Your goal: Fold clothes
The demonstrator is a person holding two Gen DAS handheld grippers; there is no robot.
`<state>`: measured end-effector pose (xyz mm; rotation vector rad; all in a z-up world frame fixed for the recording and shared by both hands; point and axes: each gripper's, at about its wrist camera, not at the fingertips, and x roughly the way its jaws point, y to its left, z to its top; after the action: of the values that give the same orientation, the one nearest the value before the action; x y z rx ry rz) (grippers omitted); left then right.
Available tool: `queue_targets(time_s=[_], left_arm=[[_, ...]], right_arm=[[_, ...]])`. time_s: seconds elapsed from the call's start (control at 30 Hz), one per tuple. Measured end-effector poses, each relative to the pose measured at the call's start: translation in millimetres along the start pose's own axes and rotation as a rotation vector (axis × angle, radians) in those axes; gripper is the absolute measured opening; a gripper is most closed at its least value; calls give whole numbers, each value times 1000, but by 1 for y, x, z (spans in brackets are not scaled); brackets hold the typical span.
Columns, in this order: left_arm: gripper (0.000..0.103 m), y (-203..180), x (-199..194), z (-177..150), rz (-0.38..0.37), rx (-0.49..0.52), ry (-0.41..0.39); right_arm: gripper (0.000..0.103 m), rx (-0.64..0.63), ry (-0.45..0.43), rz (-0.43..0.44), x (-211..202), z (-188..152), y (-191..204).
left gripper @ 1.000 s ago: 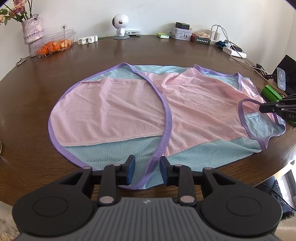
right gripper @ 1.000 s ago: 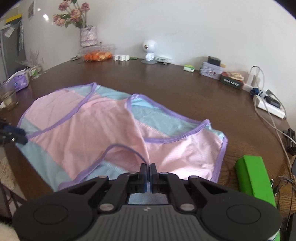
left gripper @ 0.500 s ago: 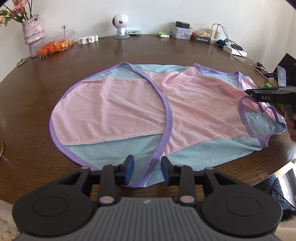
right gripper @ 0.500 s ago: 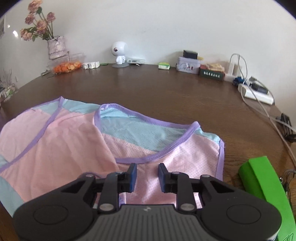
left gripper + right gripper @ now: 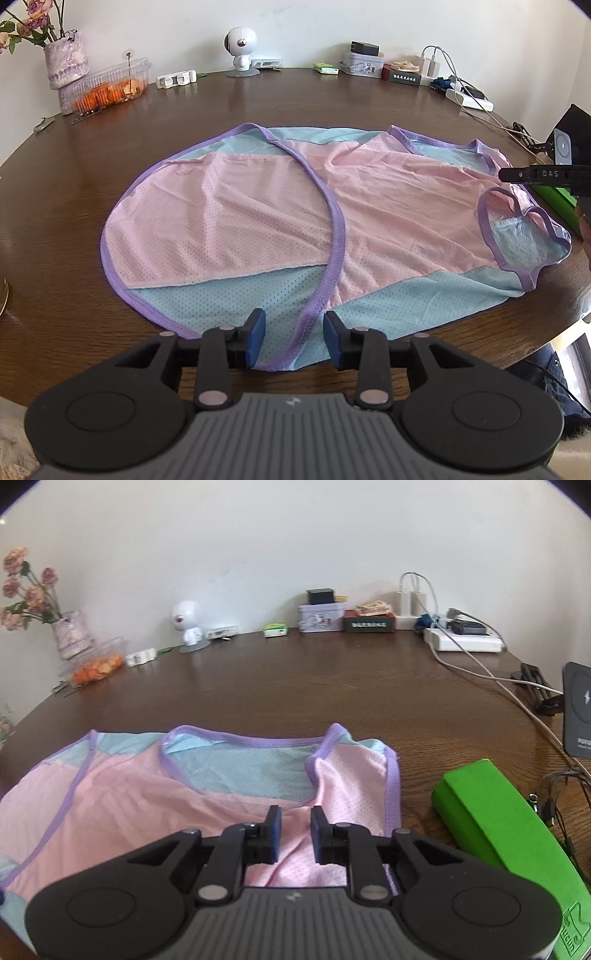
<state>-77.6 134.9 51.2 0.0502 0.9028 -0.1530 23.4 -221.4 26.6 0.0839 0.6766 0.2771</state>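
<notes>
A pink and light-blue mesh vest [image 5: 258, 221] with purple trim lies spread flat on the round brown table [image 5: 295, 99]. My left gripper [image 5: 294, 338] is open at the vest's near hem. A purple trim strip [image 5: 314, 317] lies between its pads, and they do not press it. My right gripper [image 5: 295, 830] hovers over the pink shoulder part [image 5: 351, 775] near the neckline. Its jaws are opening, with pink cloth lying under the gap but not pinched. In the left wrist view the right gripper [image 5: 517, 175] shows at the right edge, above the armhole loop [image 5: 517, 225].
A green block [image 5: 498, 819] lies just right of the vest. A charger stand [image 5: 578, 716], a power strip [image 5: 465, 642] and cables lie at the right rim. At the back stand a vase [image 5: 64, 62], a fruit box [image 5: 110, 86], a white figurine [image 5: 240, 48] and tins [image 5: 321, 616].
My right gripper let go of the purple armhole edge, opened, rolled and shifted over the shoulder. The armhole loop dropped onto the vest. My left gripper stayed in place.
</notes>
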Motion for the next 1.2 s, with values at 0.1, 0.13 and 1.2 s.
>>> queue_targets(time_s=[0.1, 0.13, 1.2], left_arm=[[37, 0, 1, 1, 1, -2, -3], [38, -1, 2, 1, 4, 1, -3], [7, 41, -14, -33, -260, 281, -134]], right_arm=[[29, -161, 14, 131, -10, -8, 22], [26, -199, 18, 137, -7, -11, 29], [3, -592, 128, 403, -52, -67, 77]])
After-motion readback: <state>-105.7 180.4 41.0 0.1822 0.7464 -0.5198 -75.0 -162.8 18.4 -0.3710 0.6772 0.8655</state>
